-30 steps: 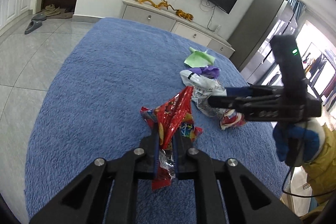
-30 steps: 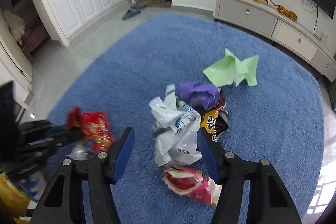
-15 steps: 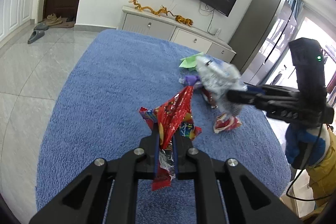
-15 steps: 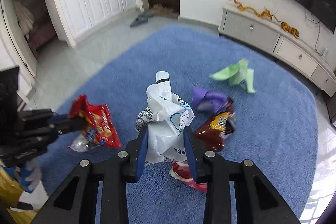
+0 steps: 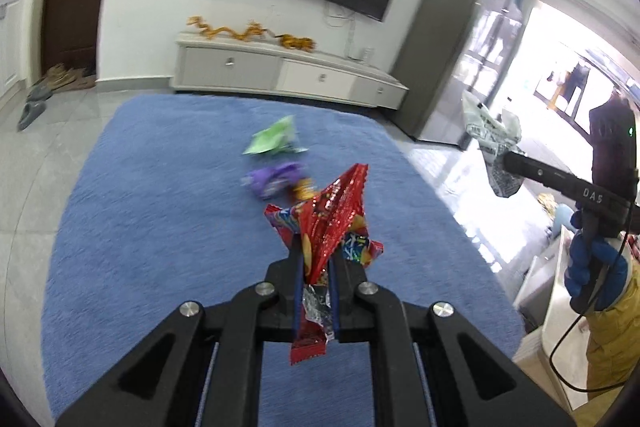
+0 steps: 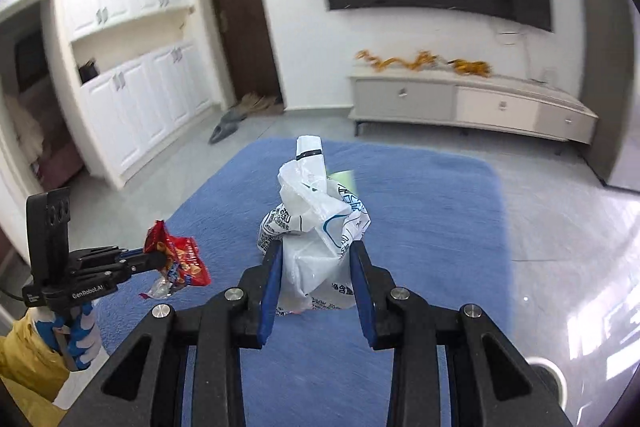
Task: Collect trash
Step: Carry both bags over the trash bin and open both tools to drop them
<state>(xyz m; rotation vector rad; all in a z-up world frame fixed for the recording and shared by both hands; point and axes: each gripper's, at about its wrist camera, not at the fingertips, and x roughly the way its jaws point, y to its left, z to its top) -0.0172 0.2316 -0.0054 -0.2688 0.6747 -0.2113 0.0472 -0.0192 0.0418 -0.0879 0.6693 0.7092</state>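
My left gripper (image 5: 316, 251) is shut on a crumpled red snack wrapper (image 5: 332, 211), held up above the blue rug (image 5: 160, 207). In the right wrist view my right gripper (image 6: 316, 247) is shut on a white printed plastic bag (image 6: 316, 219), lifted well off the rug. From the left wrist view that bag (image 5: 492, 135) hangs at the far right, past the rug's edge. The right wrist view has the left gripper (image 6: 156, 259) and red wrapper (image 6: 180, 259) at lower left. A green paper (image 5: 274, 139) and a purple wrapper (image 5: 274, 179) lie on the rug.
A low white TV cabinet (image 5: 280, 71) stands against the far wall beyond the rug. A tall dark cabinet (image 5: 444, 47) is at the back right. Slippers (image 5: 32, 111) lie on the tiles at left. A blue-gloved hand (image 5: 592, 267) holds the right gripper's handle.
My right gripper closed on the white bag and lifted it up and off to the right. Both grippers rose, so the rug and remaining trash sit lower and farther away.
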